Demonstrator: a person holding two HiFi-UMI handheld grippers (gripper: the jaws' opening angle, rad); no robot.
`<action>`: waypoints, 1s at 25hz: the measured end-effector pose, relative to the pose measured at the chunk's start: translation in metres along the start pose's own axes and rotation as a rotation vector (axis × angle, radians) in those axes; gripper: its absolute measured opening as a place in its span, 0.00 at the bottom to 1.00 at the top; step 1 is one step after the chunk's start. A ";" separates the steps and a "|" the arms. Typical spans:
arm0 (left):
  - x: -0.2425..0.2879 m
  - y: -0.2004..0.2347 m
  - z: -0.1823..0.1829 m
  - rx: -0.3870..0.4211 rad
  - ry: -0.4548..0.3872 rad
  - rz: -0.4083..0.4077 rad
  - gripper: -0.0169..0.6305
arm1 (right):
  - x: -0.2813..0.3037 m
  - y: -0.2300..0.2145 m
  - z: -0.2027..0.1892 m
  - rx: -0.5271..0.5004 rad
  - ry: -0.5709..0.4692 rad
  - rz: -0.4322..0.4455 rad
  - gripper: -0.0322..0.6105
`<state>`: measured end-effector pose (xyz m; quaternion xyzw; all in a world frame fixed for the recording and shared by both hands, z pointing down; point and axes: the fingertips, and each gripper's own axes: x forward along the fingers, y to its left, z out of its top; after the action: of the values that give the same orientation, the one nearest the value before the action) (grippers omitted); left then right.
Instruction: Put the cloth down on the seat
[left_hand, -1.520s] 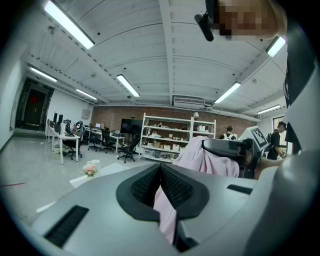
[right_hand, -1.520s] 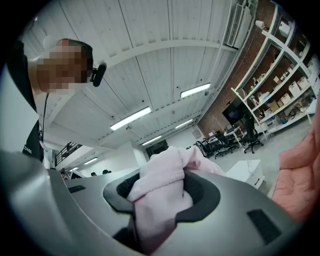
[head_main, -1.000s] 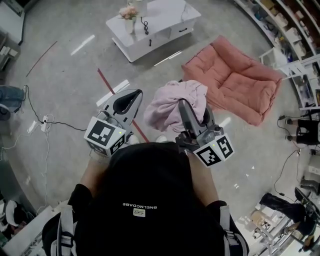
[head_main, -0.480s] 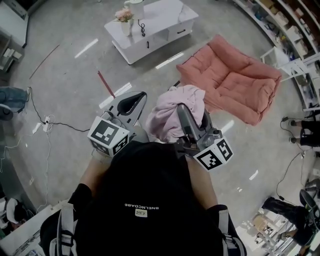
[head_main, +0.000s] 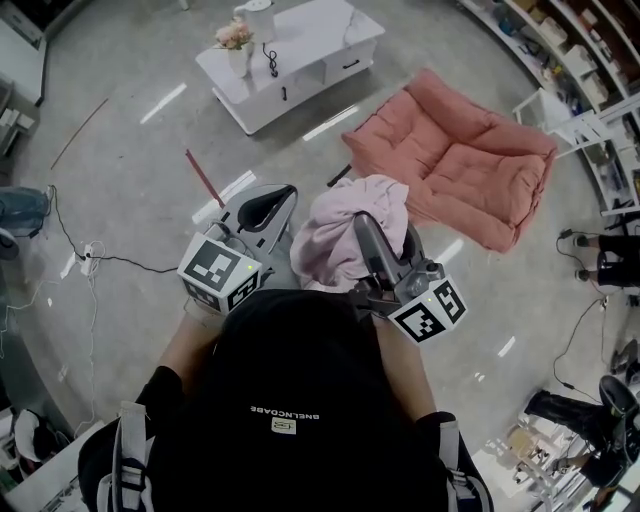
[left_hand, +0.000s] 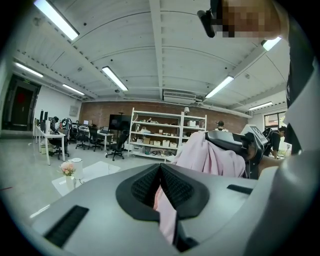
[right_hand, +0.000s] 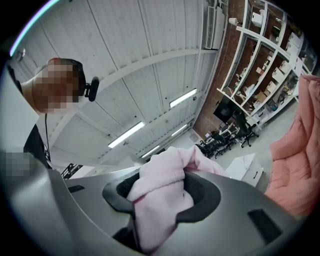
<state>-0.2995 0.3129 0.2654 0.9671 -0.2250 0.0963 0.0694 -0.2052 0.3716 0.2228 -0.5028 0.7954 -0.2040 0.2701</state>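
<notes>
Head view: two grippers, one cloth, one seat. The left gripper (head_main: 278, 196) and right gripper (head_main: 362, 225) are both holding up the pink cloth (head_main: 340, 215), which is bunching between them and draping over the right one's tips. The salmon cushion seat (head_main: 470, 165) is lying on the floor ahead-right of the right gripper, apart from the cloth. One white low table (head_main: 300, 45) is sitting ahead of the left gripper.

Left gripper view: the jaws are pinching one thin fold of cloth.

Right gripper view: the jaws are clenching a thick wad of cloth, with the seat showing off to the right.
</notes>
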 end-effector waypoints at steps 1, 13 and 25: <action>0.006 0.008 -0.001 0.002 0.005 -0.005 0.05 | 0.008 -0.007 0.000 0.003 0.000 -0.003 0.36; 0.036 0.072 0.003 -0.045 0.013 0.020 0.05 | 0.065 -0.051 -0.003 0.025 0.032 -0.032 0.36; 0.087 0.197 0.028 -0.096 0.020 0.013 0.05 | 0.193 -0.105 0.000 0.048 0.060 -0.055 0.36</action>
<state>-0.3068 0.0960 0.2753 0.9601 -0.2352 0.0956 0.1173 -0.2003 0.1531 0.2418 -0.5114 0.7840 -0.2452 0.2525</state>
